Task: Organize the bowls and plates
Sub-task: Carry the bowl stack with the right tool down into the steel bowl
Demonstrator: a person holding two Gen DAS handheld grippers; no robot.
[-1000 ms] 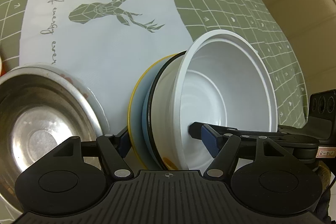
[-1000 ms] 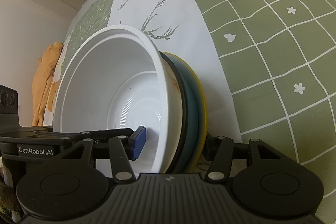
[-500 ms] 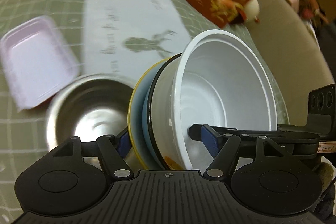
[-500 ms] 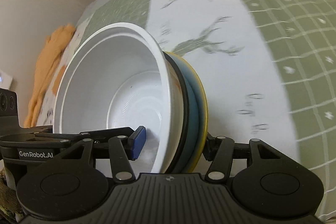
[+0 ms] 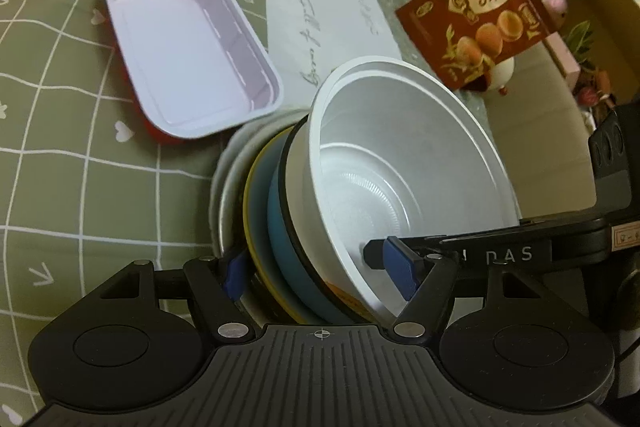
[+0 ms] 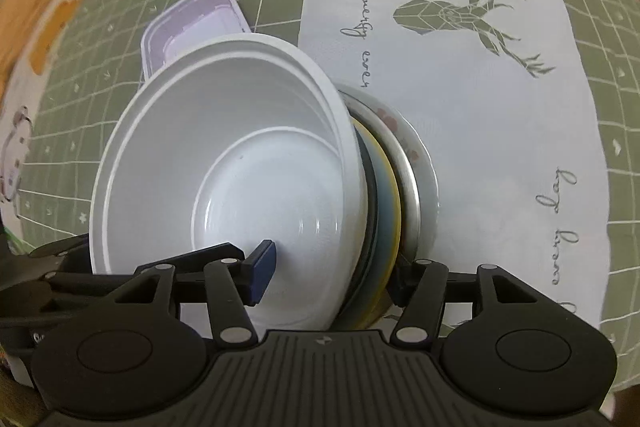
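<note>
Both tools, left tool and right tool, clamp the nested bowl stack.

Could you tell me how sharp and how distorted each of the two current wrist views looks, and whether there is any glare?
Left wrist view: sharp, grid lines on the green tablecloth bow from fisheye, dark vignette in the top corner, soft sheen inside the white bowl. Right wrist view: equally sharp at centre, tablecloth curving strongly at the edges, no harsh glare on the bowl.
</note>
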